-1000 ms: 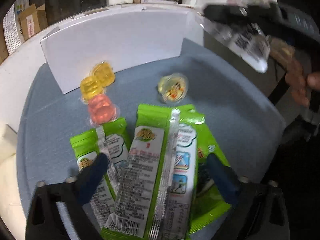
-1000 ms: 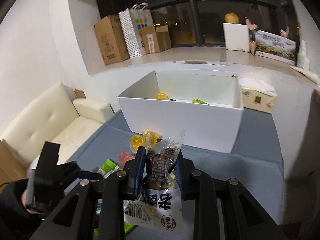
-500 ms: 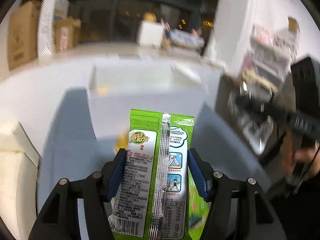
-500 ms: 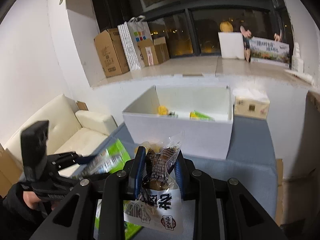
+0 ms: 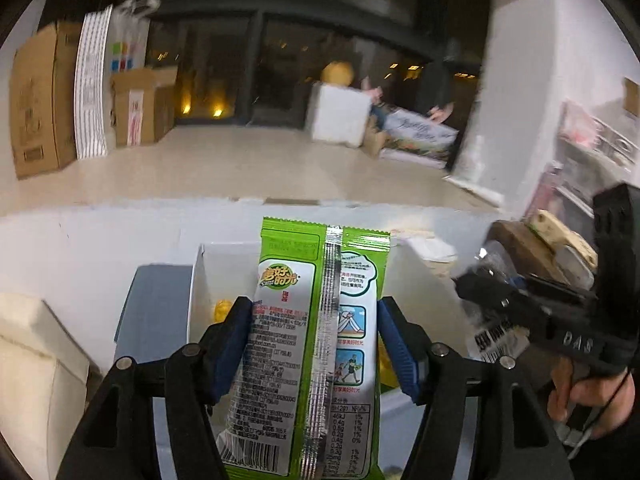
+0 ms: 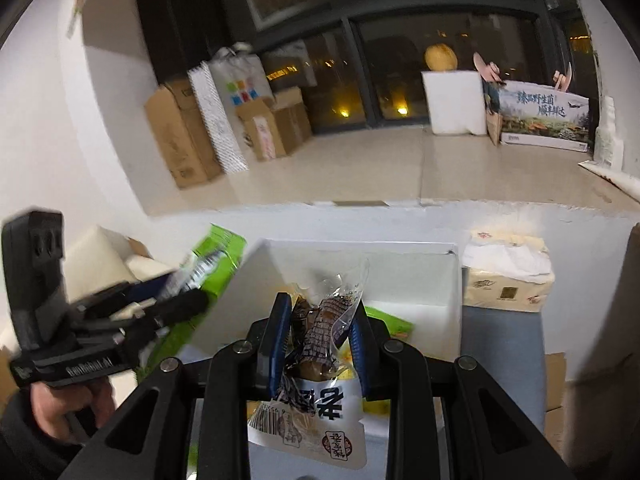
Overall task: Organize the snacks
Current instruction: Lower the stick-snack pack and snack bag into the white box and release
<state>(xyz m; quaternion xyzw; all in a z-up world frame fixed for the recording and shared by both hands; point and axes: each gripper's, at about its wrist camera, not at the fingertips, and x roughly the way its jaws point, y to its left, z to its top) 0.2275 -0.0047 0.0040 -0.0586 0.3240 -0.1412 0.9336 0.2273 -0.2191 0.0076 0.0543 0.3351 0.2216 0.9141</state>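
Observation:
My left gripper (image 5: 316,340) is shut on a green snack packet (image 5: 316,340) and holds it upright over the open white box (image 5: 200,280). A yellow jelly cup (image 5: 222,310) lies inside the box. My right gripper (image 6: 320,344) is shut on a clear bag of brown snacks (image 6: 320,332) above the same white box (image 6: 400,276). A green packet (image 6: 390,324) lies inside the box. The left gripper with its green packet (image 6: 208,264) shows at the left of the right wrist view. The right gripper (image 5: 520,308) shows at the right of the left wrist view.
A tissue pack (image 6: 506,276) stands right of the box on the grey table (image 6: 500,340). A cream sofa (image 5: 36,360) is at the left. Cardboard boxes (image 6: 180,136) and a white foam box (image 6: 456,102) stand on the floor behind.
My left gripper closed on the green packet, lifted it off the table and carried it over the white box. My right gripper moved its bag forward over the box.

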